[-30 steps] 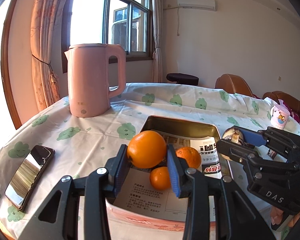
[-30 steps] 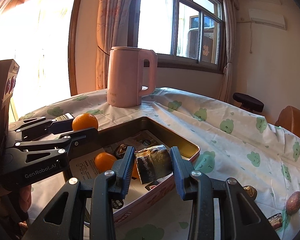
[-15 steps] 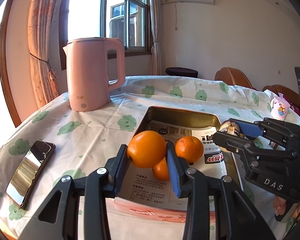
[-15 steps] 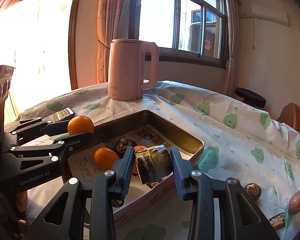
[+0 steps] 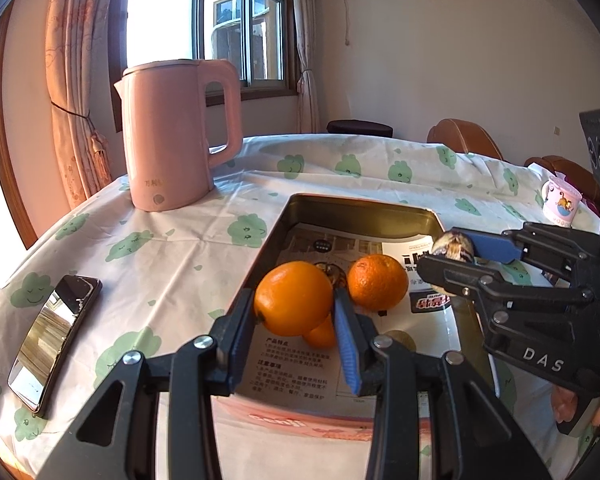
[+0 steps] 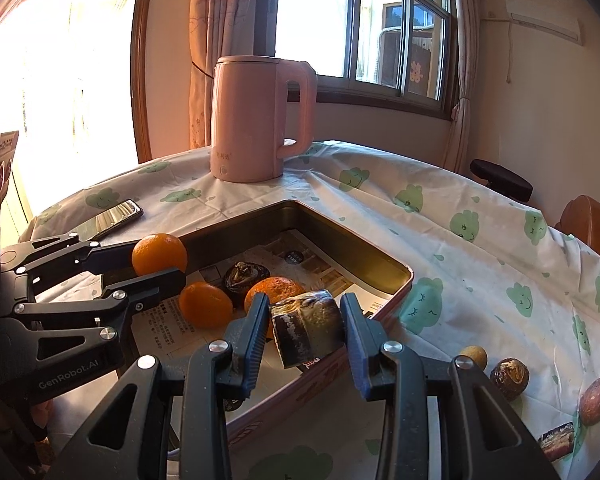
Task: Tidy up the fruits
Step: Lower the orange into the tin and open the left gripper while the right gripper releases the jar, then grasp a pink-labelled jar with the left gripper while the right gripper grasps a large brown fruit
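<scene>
Orange (image 5: 293, 298) sits clamped between left fingers (image 5: 345, 336) above tin (image 5: 364, 208).

1. In the left wrist view, the tin tray (image 5: 284, 216) has bare paper lining at 12 o'clock, beyond the two oranges (image 5: 376, 286) lying inside.
2. The kettle (image 5: 172, 136) blocks 10 o'clock; a phone (image 5: 54, 336) lies at 8.
3. The right gripper (image 5: 448, 258) crowds 3 o'clock.
4. In the right wrist view, loose fruit (image 6: 510, 374) dots the cloth at 4 o'clock.

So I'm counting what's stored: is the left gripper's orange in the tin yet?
No. The orange is clamped in the left gripper, above the tin.
</scene>
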The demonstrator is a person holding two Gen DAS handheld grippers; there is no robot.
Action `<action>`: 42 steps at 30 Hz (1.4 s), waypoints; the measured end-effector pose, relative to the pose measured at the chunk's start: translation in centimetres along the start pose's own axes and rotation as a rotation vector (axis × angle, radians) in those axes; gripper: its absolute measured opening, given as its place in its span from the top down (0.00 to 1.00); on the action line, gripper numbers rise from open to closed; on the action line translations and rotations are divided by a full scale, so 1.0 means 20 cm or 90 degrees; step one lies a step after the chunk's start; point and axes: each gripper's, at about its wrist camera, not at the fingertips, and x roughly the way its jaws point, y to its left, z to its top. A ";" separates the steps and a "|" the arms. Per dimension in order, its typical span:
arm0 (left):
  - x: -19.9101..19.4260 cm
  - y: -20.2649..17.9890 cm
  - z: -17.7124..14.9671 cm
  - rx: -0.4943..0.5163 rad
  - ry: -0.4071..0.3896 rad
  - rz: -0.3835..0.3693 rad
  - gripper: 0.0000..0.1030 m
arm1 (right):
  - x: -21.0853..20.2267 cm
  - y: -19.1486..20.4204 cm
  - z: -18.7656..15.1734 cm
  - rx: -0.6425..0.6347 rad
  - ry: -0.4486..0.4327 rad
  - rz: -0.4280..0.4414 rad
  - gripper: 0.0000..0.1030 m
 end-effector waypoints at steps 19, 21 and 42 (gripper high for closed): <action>0.00 -0.01 -0.01 0.008 -0.001 0.016 0.42 | 0.00 -0.01 0.00 0.003 0.002 -0.009 0.63; -0.01 -0.02 -0.01 0.009 -0.009 0.013 0.37 | 0.00 0.00 0.00 0.003 -0.002 -0.010 0.60; -0.11 -0.34 0.11 0.049 -0.056 -0.064 0.32 | -0.36 -0.28 -0.10 0.030 -0.060 -0.111 0.41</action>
